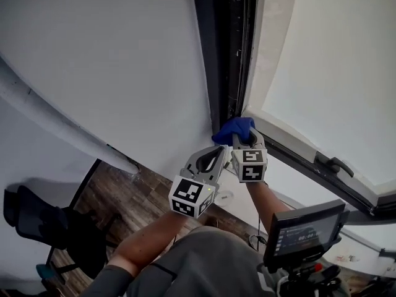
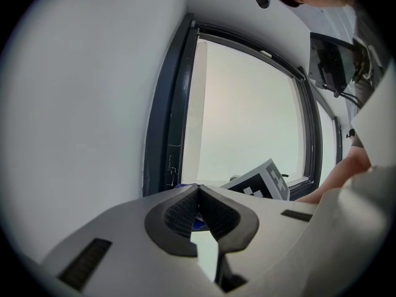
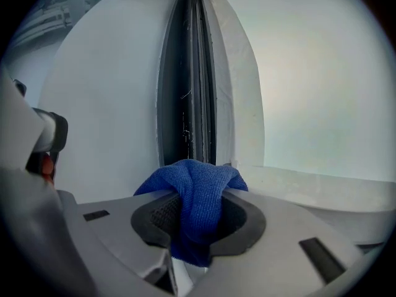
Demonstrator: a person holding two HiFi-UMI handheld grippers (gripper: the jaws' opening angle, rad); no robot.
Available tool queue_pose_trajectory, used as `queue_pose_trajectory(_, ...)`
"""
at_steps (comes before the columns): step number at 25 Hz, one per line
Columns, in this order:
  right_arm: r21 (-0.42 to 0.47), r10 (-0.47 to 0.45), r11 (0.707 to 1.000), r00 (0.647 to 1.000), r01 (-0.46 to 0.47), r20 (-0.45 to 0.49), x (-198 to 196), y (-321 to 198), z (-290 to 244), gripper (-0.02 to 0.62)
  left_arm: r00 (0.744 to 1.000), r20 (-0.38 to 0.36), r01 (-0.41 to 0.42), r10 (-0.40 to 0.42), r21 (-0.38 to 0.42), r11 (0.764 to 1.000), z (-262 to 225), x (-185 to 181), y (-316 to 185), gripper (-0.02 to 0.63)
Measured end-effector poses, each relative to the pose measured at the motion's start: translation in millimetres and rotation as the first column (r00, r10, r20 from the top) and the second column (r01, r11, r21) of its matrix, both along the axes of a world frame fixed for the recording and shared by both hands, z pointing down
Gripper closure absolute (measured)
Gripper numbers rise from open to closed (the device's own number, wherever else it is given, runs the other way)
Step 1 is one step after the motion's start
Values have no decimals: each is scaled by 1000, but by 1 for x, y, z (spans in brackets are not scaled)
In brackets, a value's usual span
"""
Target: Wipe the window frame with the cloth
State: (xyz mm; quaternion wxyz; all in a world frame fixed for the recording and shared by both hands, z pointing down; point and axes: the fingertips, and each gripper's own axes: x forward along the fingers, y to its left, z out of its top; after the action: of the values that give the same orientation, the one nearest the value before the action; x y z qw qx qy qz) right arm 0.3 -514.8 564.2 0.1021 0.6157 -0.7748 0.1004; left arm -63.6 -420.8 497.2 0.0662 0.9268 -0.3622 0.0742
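Person's shirt: grey, at the bottom edge of the head view, with both bare forearms reaching up from it.
Screen (image 1: 303,231): a small dark monitor on a mount, just right of the right forearm.
Right tool (image 1: 242,136): raised to the window, its jaws clamped on the cloth (image 1: 234,130). Its marker cube (image 1: 250,164) faces the head camera.
Cloth: blue. In the right gripper view a fold runs down between the two dark pads (image 3: 238,218), and the rest bunches over the jaw tips.
Cloth against frame: the bunched part lies at the foot of the dark window frame (image 1: 223,54), where the upright channel meets the open sash (image 1: 322,73). It appears to touch the frame there.
Left tool (image 1: 216,152): just left of the right tool and a little lower, jaws closed tip to tip with nothing held. It is off the cloth and points toward the same stretch of frame.
Wall (image 1: 111,60): white, left of the frame.
Sash handle (image 1: 334,164): dark, on the sash's lower rail, right of both tools.
Floor (image 1: 117,190): wood planks far below.
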Motion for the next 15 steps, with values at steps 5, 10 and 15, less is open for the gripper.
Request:
queue_pose_trajectory(5, -9, 7, 1000, 1000, -7, 1, 4, 4, 3, 480, 1000, -12, -4, 4, -7, 1000, 3, 4, -4, 598)
queue_pose_trajectory(10, -23, 36, 999, 999, -36, 9, 19, 15, 6, 480, 999, -16, -38, 38, -12, 999, 4, 16, 1, 598)
queue_pose_trajectory(15, -28, 67, 997, 998, -66, 11, 35, 29, 6, 480, 998, -32, -61, 60, -19, 998, 3, 27, 7, 598)
